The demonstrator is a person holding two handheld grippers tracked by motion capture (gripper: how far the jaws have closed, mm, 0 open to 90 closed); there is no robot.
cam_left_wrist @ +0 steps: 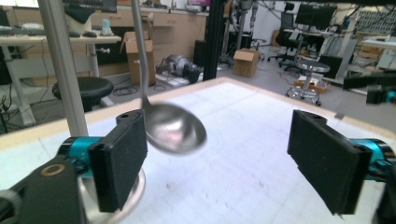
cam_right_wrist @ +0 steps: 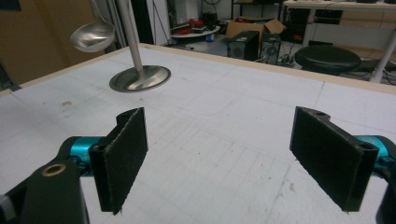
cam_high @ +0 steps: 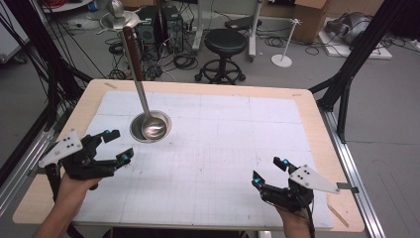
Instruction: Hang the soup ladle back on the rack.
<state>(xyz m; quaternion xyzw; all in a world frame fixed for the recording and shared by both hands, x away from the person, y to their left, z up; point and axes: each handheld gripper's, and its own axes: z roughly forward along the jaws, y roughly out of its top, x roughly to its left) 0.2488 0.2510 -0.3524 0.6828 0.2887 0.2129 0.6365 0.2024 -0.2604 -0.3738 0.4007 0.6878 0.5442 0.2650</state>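
Ladle (cam_high: 148, 121) hangs on stand, bowl over base (cam_high: 166, 130), handle near upright. Left tongs (cam_high: 115, 146) nearer, below-left of base, wide, empty. Right tongs (cam_high: 270, 171) wide, empty, well apart.

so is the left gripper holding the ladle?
No. The left gripper has its jaws wide apart, and the ladle hangs beside one jaw, ungripped.

Black hand-held gripper (cam_high: 114, 147) each hand: teal jaw mounts, flat black pads, grey three-cornered plate with holes
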